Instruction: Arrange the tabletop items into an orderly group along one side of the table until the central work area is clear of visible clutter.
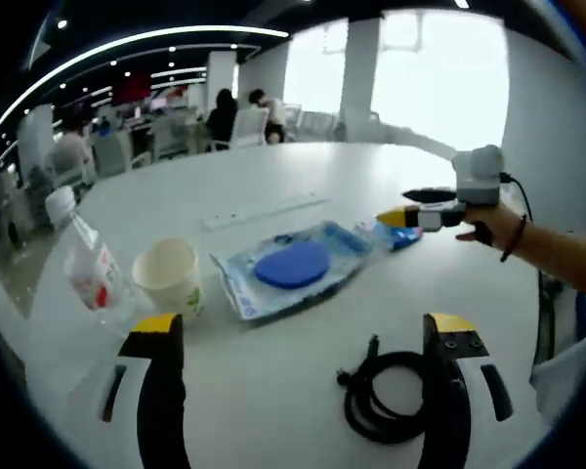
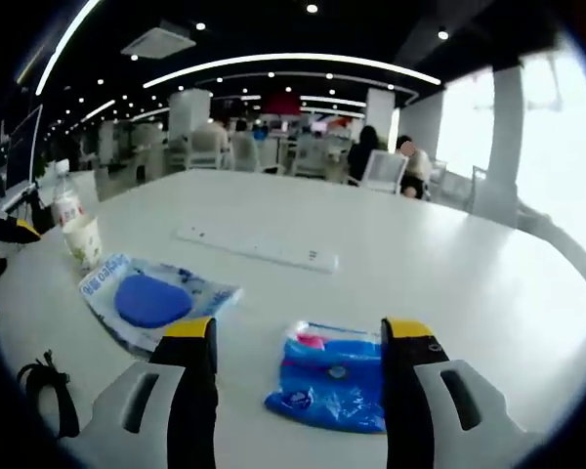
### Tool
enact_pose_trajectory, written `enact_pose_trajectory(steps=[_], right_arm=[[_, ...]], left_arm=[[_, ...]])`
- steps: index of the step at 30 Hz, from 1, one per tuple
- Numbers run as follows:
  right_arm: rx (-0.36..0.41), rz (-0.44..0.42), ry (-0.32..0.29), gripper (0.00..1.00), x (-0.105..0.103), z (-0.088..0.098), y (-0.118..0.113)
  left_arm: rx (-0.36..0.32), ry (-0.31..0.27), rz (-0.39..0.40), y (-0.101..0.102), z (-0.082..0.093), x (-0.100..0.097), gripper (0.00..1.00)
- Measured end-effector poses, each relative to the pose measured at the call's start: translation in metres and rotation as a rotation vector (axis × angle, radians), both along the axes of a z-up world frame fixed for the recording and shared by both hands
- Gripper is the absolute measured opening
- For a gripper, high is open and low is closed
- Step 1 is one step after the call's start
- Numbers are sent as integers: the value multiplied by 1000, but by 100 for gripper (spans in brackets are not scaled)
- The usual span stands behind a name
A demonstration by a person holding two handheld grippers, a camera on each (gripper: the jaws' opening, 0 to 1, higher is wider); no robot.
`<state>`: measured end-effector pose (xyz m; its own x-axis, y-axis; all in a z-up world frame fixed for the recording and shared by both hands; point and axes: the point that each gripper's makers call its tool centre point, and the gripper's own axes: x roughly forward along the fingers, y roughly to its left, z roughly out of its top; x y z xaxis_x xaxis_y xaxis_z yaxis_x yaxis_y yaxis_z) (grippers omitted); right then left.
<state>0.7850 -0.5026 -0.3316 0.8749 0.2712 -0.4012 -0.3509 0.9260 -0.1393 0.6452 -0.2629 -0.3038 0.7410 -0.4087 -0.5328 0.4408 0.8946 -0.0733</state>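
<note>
On the white round table [image 1: 371, 166] lie a large blue-and-white packet [image 1: 293, 266] with a blue pad inside, a small blue packet [image 1: 396, 235], a paper cup [image 1: 171, 278], a clear water bottle [image 1: 83, 259], a coiled black cable [image 1: 386, 391] and a white power strip [image 1: 264, 210]. My left gripper [image 1: 303, 332] is open above the near table edge, with the cable by its right jaw. My right gripper [image 2: 298, 337] is open, and the small blue packet [image 2: 332, 376] lies between its jaws. In the left gripper view a hand holds the right gripper [image 1: 402, 207] at that packet.
The right gripper view has the large packet [image 2: 151, 298], power strip [image 2: 259, 249], cup [image 2: 83, 239], bottle [image 2: 66, 205] and cable [image 2: 49, 386] to the left. People sit at desks and chairs [image 2: 381, 166] beyond the table's far edge. Bright windows [image 1: 439, 68] stand behind.
</note>
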Motion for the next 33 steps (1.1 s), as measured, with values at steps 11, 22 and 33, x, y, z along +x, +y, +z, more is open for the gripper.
enact_pose_trajectory(steps=[11,22,33], right_arm=[[5,-23,23,37,4,-23,0],[6,-69,60,18,1,-40,-5],[-19,-90,65,2,1,-47,-4]], left_arm=[[-13,3,-31,-1,12,-31,99],[-13,3,-25,9,19,-65,97],[-18,28,13,18,14,-87,94]])
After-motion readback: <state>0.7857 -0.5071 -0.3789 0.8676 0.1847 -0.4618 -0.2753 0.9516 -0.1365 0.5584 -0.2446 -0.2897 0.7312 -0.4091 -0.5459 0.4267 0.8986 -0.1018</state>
